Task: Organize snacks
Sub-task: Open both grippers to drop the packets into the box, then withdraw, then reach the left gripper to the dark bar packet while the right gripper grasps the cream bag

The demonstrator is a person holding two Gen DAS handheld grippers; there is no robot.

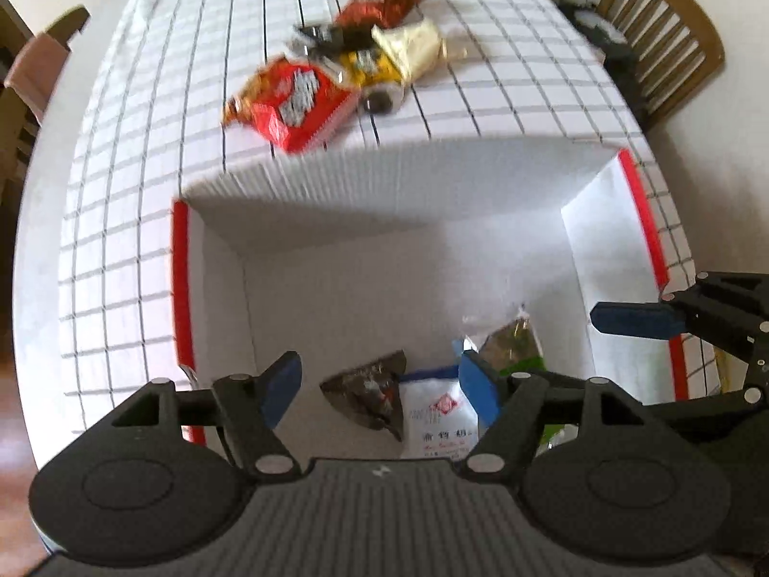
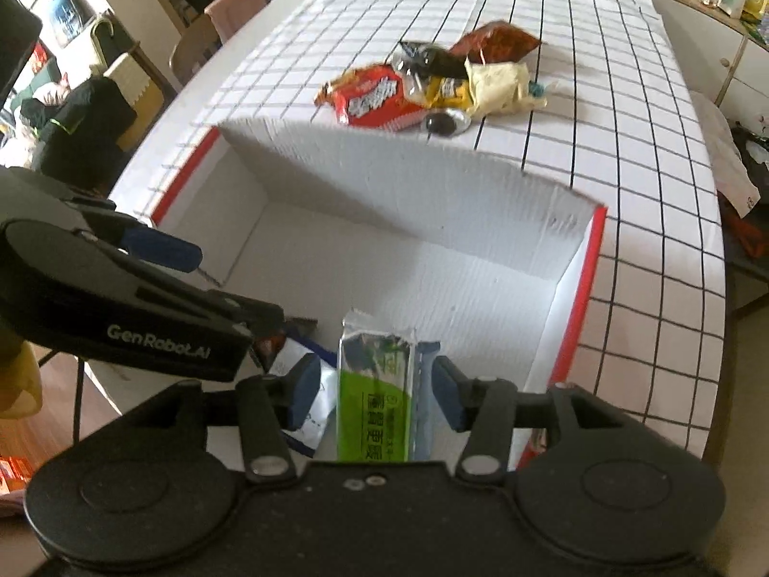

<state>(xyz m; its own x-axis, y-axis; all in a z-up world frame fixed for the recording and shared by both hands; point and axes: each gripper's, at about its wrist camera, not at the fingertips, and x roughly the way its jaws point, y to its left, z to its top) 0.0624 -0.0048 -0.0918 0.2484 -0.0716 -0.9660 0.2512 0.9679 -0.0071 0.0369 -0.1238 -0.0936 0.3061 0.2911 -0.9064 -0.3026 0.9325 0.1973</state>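
While a green-labelled snack packet (image 2: 375,394) lies in the near end of a white, red-edged cardboard box (image 2: 480,202), the right gripper (image 2: 376,392) hangs over it, fingers spread either side and not touching. Beside it rest a white sachet (image 1: 440,420) and a dark triangular packet (image 1: 372,392), under the left gripper (image 1: 379,384), its fingers also apart and holding nothing. Beyond the box's far wall, loose snack bags (image 1: 336,72) sit heaped mid-table on the checked tablecloth (image 1: 528,86).
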